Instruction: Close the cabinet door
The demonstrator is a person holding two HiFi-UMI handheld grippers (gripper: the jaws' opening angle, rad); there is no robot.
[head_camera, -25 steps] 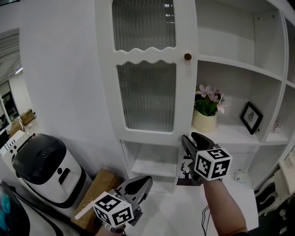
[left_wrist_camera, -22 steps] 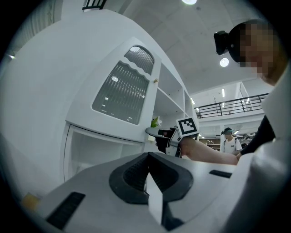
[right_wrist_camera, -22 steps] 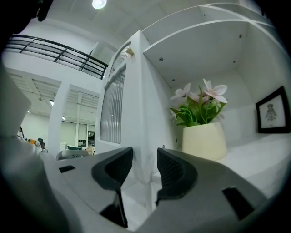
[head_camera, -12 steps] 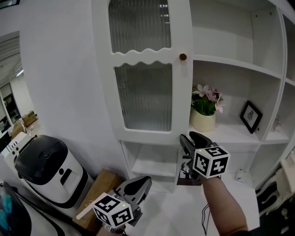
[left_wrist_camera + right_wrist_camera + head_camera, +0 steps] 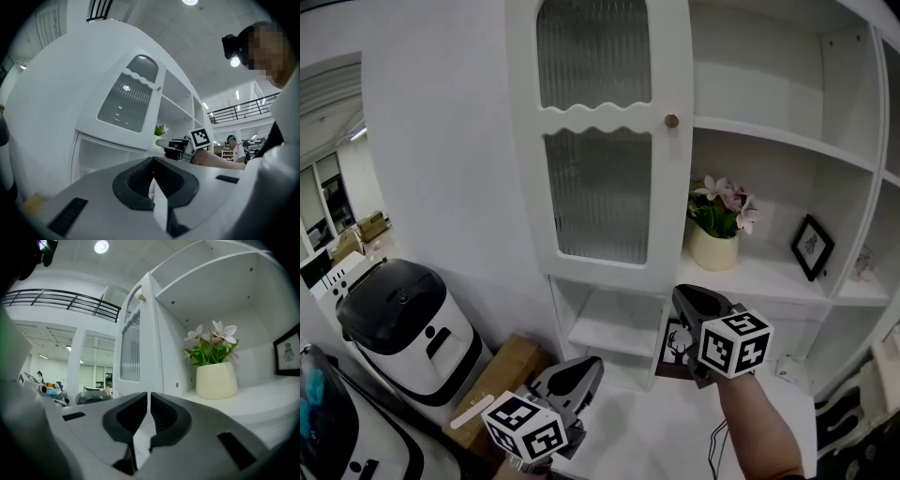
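Grey fingers (image 5: 126,416) of the right gripper (image 5: 148,399) have just been closing and stand almost together, with only a thin slit between them and nothing in it. Those of the left gripper (image 5: 153,164) are pressed together on nothing as well, and it hangs low at 7 o'clock of the right one. At 12 o'clock of the right gripper rises the cabinet door (image 5: 600,141), white with ribbed glass. Its free edge, with the small knob (image 5: 672,121), stands proud of the shelves. A flower pot (image 5: 714,247) sits on the shelf at 1 o'clock. The step in hand looks like the approach: neither gripper touches the door. Next, I judge, the closed fingers should meet the door's face near its free edge and push it steadily toward the frame.
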